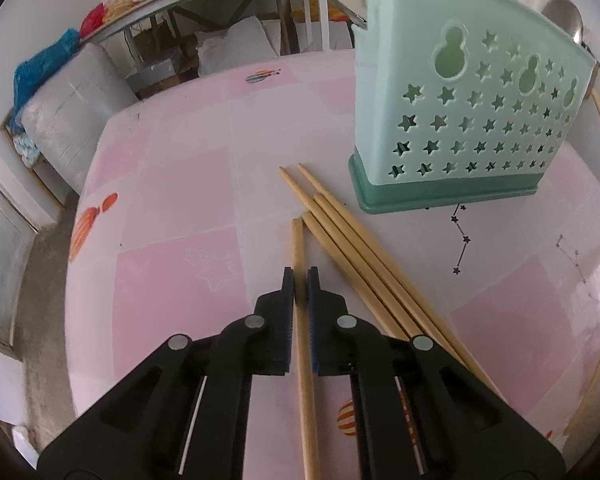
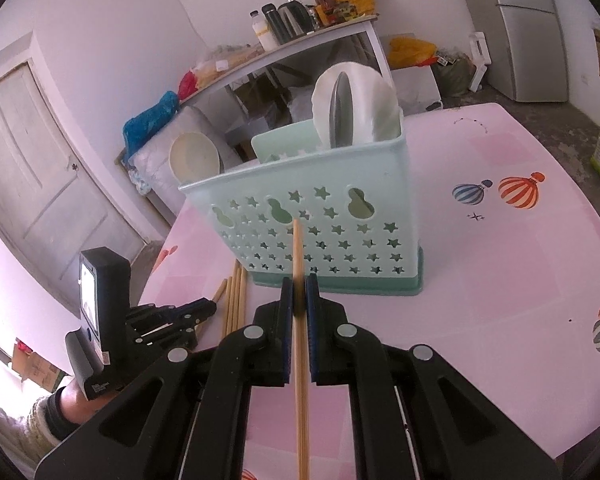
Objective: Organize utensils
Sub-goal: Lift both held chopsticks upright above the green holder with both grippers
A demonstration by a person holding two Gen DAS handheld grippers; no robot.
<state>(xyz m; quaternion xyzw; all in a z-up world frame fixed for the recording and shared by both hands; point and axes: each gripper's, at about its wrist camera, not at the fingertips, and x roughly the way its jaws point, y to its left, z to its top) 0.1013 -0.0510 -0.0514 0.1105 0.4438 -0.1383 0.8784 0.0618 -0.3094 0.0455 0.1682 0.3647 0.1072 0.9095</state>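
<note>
A mint-green utensil holder (image 1: 460, 120) with star holes stands on the pink table; it also shows in the right wrist view (image 2: 324, 216), holding white ladles (image 2: 356, 104) and a spoon (image 2: 192, 156). Several wooden chopsticks (image 1: 352, 248) lie on the table beside its base, also seen in the right wrist view (image 2: 234, 300). My left gripper (image 1: 300, 276) is shut on one chopstick (image 1: 300, 248), low over the table. My right gripper (image 2: 299, 284) is shut on another chopstick (image 2: 298, 248), its tip pointing at the holder's front wall.
The pink tablecloth (image 2: 500, 264) has balloon prints. The left gripper's body (image 2: 108, 312) sits at the table's left edge in the right wrist view. A shelf (image 2: 284, 48) with bottles, a door (image 2: 40, 168) and a fridge (image 2: 532, 28) stand beyond the table.
</note>
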